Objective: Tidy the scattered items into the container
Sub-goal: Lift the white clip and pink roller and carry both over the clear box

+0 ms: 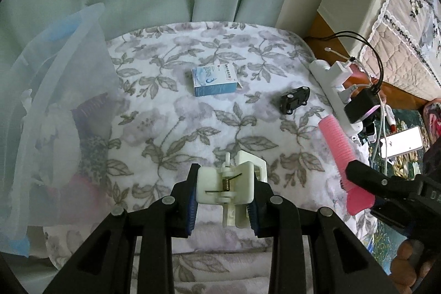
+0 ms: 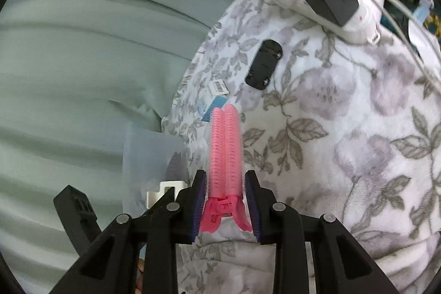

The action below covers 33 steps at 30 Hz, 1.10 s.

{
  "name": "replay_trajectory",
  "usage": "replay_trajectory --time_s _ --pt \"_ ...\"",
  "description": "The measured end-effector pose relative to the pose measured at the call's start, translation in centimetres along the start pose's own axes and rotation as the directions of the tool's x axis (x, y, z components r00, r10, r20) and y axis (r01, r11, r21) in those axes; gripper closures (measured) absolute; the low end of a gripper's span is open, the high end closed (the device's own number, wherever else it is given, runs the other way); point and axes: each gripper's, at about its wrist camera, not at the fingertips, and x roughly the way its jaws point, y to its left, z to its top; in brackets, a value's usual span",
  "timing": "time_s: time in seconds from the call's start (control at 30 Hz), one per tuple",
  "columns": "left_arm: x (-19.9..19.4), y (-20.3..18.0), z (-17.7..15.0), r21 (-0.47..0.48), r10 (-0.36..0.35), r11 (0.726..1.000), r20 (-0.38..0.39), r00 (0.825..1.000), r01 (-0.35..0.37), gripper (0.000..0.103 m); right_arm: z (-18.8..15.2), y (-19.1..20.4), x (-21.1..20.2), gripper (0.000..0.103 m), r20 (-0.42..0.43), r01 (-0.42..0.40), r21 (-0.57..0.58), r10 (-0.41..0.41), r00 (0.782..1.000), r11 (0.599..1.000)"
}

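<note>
1. The white clip (image 1: 231, 183) sits clamped in the left claw (image 1: 224, 200).
2. The pink hair clip (image 2: 224, 156) is pinched by the right claw (image 2: 225, 208).
3. The translucent container (image 1: 55, 106), perhaps a bag, stands at the left of the floral blanket (image 1: 193, 128).
4. A blue box (image 1: 213, 80) and black toy car (image 1: 295, 99) lie apart.

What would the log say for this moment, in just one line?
left gripper: shut on white clip | right gripper: shut on pink hair clip | on blanket: blue box, black toy car
</note>
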Motion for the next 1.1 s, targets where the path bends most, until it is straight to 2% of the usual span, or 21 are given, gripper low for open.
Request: replay_trajectory --time_s 0.27,0.33,0.5,0.63,0.83,0.97,1.1 --pt "-2.6 0.2 0.3 0.011 -0.008 1.0 0.078 0.997 0.008 0.072 -0.9 4.0 -2.2 0.072 0.054 0.028 -0.135 -0.021 0.998 0.99" --pt "-3.3 0.7 0.4 0.006 -0.014 1.0 0.096 0.995 0.013 0.072 -1.1 5.0 -2.8 0.072 0.067 0.0 -0.145 0.01 0.998 0.989" --pt "-5.0 2.4 0.4 -0.027 -0.043 0.999 0.141 0.989 0.048 0.072 -2.0 7.7 -3.8 0.072 0.103 0.002 -0.19 0.018 0.995 0.982" --pt "-6.2 3.8 0.2 -0.045 -0.075 0.995 0.18 0.981 0.085 0.072 -2.9 9.5 -3.7 0.072 0.098 0.033 -0.233 -0.01 0.995 0.972" --pt "-7.7 6.9 0.4 -0.106 -0.075 0.989 0.228 0.971 0.101 0.072 -3.7 11.5 -2.0 0.072 0.061 0.044 -0.291 -0.028 0.998 0.956" --pt "-9.5 9.2 0.6 -0.14 -0.073 0.983 0.285 0.956 0.117 0.072 -4.1 12.8 -1.2 0.072 0.043 0.045 -0.326 -0.033 0.999 0.944" --pt "-11.5 11.6 0.5 -0.176 -0.077 0.973 0.361 0.929 0.149 0.072 -4.5 14.7 -0.5 0.072 0.023 0.049 -0.381 -0.044 0.999 0.923"
